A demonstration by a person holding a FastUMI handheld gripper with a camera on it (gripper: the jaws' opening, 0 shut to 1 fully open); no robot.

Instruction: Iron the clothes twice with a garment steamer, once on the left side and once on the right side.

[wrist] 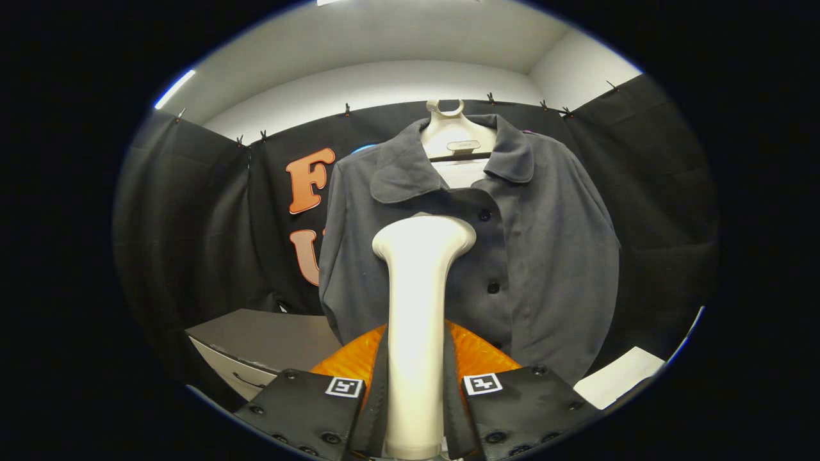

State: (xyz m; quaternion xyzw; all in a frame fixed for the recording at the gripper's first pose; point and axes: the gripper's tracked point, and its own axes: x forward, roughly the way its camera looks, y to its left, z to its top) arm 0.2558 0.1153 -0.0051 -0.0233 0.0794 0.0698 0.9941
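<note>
The gripper [415, 410] has its fingers clamped on the handle of the cream plastic garment steamer [419, 307], whose head sits against the hanging dark grey buttoned jacket [538, 256], left of the buttons. Seemingly mid-pass; next, a steady stroke along the cloth.

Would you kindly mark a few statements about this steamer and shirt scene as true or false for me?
1. The gripper is shut on the steamer. True.
2. The shirt lies folded on a table. False: it hangs on a hanger against the booth wall.
3. The steamer head is raised in front of the shirt's chest, near the button placket. True.
4. The shirt is bright red. False: it is dark grey.
5. The shirt's collar is buttoned shut. False: the collar lies open, showing the hanger.
6. A dark cabinet stands beside the shirt's lower hem. True.
</note>
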